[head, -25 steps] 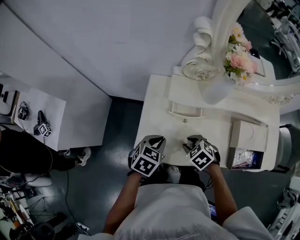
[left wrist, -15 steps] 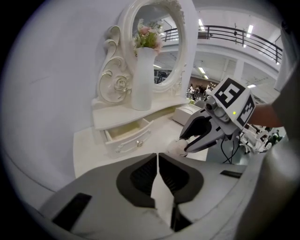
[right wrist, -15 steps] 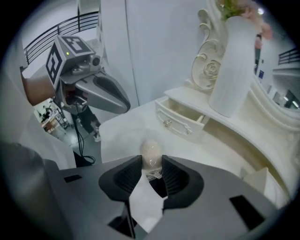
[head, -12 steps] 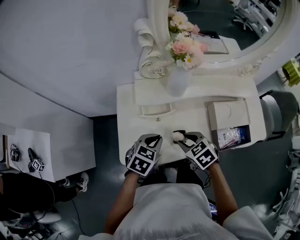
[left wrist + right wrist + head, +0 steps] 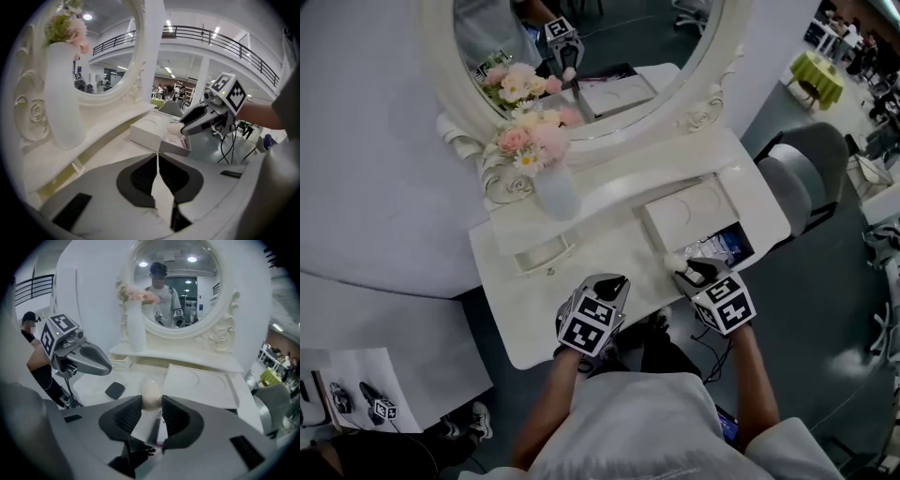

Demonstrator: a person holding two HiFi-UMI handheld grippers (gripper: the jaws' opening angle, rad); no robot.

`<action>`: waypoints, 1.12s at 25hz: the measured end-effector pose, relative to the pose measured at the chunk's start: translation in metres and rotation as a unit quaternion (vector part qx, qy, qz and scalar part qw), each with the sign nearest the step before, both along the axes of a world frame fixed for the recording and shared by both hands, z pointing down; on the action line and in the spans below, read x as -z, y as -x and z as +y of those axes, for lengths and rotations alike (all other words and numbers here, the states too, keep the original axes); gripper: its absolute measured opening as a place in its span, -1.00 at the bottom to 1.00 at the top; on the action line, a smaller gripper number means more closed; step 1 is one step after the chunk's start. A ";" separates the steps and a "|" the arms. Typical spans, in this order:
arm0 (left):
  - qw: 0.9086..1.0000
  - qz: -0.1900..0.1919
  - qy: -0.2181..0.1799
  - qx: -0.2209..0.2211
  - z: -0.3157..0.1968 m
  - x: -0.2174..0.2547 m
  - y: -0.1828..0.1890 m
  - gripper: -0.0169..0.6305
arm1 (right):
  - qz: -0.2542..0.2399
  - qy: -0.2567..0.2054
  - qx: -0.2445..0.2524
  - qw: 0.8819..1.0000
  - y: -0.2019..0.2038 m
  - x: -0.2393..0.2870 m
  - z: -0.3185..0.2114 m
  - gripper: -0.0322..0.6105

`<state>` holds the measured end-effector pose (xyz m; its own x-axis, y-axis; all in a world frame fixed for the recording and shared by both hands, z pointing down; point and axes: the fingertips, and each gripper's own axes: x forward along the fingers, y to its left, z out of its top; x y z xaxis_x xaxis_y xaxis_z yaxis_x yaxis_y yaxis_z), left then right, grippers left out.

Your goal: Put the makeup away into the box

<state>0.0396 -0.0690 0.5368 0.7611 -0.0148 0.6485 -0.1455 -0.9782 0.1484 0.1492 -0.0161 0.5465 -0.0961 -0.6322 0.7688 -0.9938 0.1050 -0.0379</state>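
Observation:
A pale egg-shaped makeup sponge (image 5: 151, 393) sits between the jaws of my right gripper (image 5: 151, 403), which is shut on it. In the head view this gripper (image 5: 684, 270) hovers at the table's front right, with the sponge (image 5: 674, 262) just in front of the open white box (image 5: 727, 251). The box's lid (image 5: 686, 212) lies flat behind it. My left gripper (image 5: 614, 281) is shut with nothing in it, over the table's front middle. From the left gripper view, its jaws (image 5: 158, 164) meet, and the box (image 5: 174, 146) and sponge (image 5: 176, 124) lie ahead.
A white vase of pink flowers (image 5: 555, 192) stands on the raised shelf below the oval mirror (image 5: 581, 56). A small drawer (image 5: 542, 253) is under the shelf. A small dark flat thing (image 5: 115, 390) lies on the tabletop (image 5: 581, 244). A grey chair (image 5: 802, 183) stands at the right.
The head view has swung so the mirror is now in sight. Both grippers have shifted right along the table's front edge. The right one, with the sponge, has reached the open box.

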 end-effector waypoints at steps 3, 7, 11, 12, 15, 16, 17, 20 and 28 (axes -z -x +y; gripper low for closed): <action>1.000 0.006 0.006 -0.026 0.016 0.004 -0.040 -0.84 | 0.005 -0.003 -0.046 0.999 -0.043 0.003 0.019 -0.48; 0.998 0.003 0.003 -0.064 0.033 0.004 -0.090 -0.84 | 0.003 -0.008 -0.092 0.996 -0.090 0.004 0.038 -0.48; 0.996 0.000 0.004 -0.092 0.044 0.005 -0.134 -0.84 | 0.003 -0.001 -0.122 0.993 -0.132 -0.003 0.054 -0.48; 0.995 -0.001 0.004 -0.096 0.046 0.004 -0.143 -0.84 | 0.005 0.004 -0.128 0.992 -0.142 -0.007 0.058 -0.48; 0.994 -0.008 0.003 -0.108 0.051 0.000 -0.165 -0.84 | 0.005 0.020 -0.142 0.990 -0.168 -0.021 0.067 -0.48; 0.994 -0.010 0.003 -0.111 0.052 -0.002 -0.171 -0.84 | 0.006 0.027 -0.143 0.989 -0.175 -0.026 0.070 -0.48; 0.994 -0.013 0.003 -0.113 0.053 -0.003 -0.177 -0.84 | 0.008 0.036 -0.145 0.989 -0.182 -0.032 0.072 -0.48; 0.993 -0.019 0.003 -0.116 0.053 -0.006 -0.188 -0.84 | 0.019 0.062 -0.138 0.988 -0.196 -0.049 0.074 -0.47; 0.994 -0.034 0.003 -0.103 0.045 -0.016 -0.196 -0.84 | 0.013 0.085 -0.104 0.991 -0.200 -0.073 0.066 -0.46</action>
<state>0.2354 -0.0240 0.5527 0.7017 0.1409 0.6984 0.0486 -0.9874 0.1504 0.3488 0.0494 0.6192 0.0444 -0.4973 0.8665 -0.9940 -0.1084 -0.0113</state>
